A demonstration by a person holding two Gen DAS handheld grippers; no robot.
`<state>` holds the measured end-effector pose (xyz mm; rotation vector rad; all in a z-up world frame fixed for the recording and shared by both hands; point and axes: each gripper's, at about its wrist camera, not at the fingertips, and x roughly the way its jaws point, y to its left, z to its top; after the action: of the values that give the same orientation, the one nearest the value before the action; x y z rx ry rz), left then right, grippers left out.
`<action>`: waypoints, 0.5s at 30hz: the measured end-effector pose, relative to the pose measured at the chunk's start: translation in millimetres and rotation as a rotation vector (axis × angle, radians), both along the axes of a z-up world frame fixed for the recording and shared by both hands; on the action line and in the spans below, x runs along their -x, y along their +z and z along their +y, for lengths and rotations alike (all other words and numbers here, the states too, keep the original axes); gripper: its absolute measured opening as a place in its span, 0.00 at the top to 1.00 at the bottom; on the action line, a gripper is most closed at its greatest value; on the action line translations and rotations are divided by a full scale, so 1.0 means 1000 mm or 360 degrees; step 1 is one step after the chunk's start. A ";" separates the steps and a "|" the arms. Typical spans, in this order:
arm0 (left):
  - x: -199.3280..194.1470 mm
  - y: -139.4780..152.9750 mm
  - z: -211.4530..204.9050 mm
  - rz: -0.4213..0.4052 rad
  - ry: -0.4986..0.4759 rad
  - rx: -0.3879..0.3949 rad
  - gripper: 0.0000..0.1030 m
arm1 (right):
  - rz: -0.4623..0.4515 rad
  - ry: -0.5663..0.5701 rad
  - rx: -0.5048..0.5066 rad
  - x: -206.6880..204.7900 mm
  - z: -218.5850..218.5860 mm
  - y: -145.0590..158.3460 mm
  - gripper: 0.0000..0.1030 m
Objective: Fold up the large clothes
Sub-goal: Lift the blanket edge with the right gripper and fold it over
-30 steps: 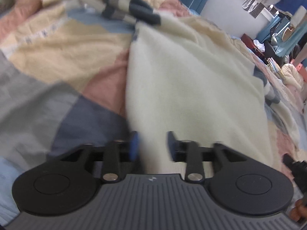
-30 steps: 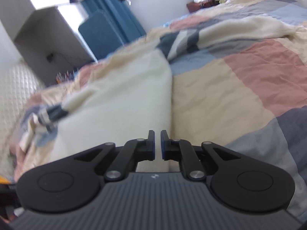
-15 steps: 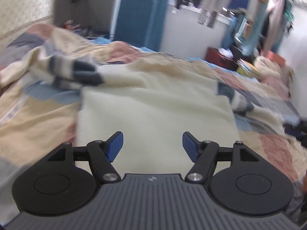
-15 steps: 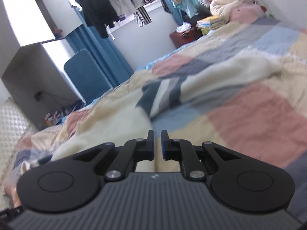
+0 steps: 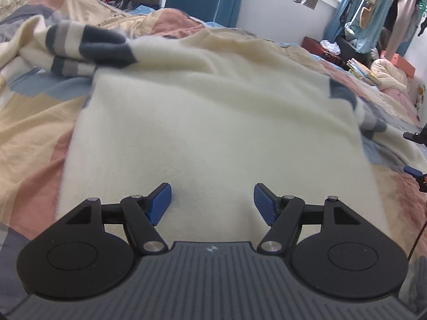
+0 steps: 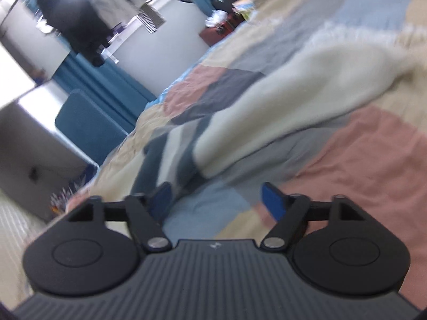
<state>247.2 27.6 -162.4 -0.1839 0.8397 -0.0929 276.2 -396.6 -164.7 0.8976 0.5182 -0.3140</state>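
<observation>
A cream fleece sweater (image 5: pixel 208 122) lies flat on the patchwork bedspread (image 5: pixel 32 122), its dark-and-grey striped sleeve (image 5: pixel 88 45) bunched at the upper left. My left gripper (image 5: pixel 212 200) hovers over the sweater's near part, open, nothing between its blue pads. In the right wrist view the other cream sleeve (image 6: pixel 293 101) with its striped cuff (image 6: pixel 165 157) stretches across the bedspread (image 6: pixel 360 160). My right gripper (image 6: pixel 216 200) is just in front of that cuff, its jaws opening, with only bedspread between them. The right gripper's tips (image 5: pixel 416 154) show at the left view's right edge.
A blue chair (image 6: pixel 88 117) and a white cabinet (image 6: pixel 34 138) stand beyond the bed. Clothes hang by the window (image 5: pixel 379 0), and boxes and books (image 5: pixel 360 69) crowd the floor past the bed's far side.
The left gripper has opened wider and swung over the sweater's middle. The right gripper, shut before, has opened and moved along to the striped cuff, rolling as it went.
</observation>
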 end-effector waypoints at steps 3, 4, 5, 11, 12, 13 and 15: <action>-0.006 -0.010 0.002 0.0009 0.0020 -0.0005 0.29 | 0.0002 -0.0035 -0.0084 -0.016 -0.022 -0.027 0.19; -0.008 -0.011 0.001 0.0013 0.0025 -0.0001 0.29 | -0.0009 -0.0049 -0.0097 -0.019 -0.028 -0.034 0.18; -0.010 -0.012 0.001 0.0014 0.0030 0.0002 0.29 | -0.0036 -0.0051 -0.0127 -0.022 -0.033 -0.042 0.17; -0.025 -0.015 0.001 0.0000 0.0090 0.0030 0.29 | -0.0200 -0.0125 -0.0222 -0.032 -0.047 -0.048 0.15; -0.026 -0.015 0.000 -0.0008 0.0095 0.0026 0.29 | -0.0230 -0.0142 -0.0240 -0.033 -0.049 -0.047 0.15; -0.027 -0.015 0.000 -0.0012 0.0100 0.0019 0.29 | -0.0253 -0.0156 -0.0258 -0.034 -0.053 -0.046 0.15; -0.028 -0.015 0.000 -0.0016 0.0112 0.0025 0.29 | -0.0310 -0.0198 -0.0262 -0.034 -0.060 -0.046 0.16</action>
<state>274.9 28.0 -177.7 -0.2278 0.8219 -0.0343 309.9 -456.8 -210.7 1.1105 0.3116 -0.2956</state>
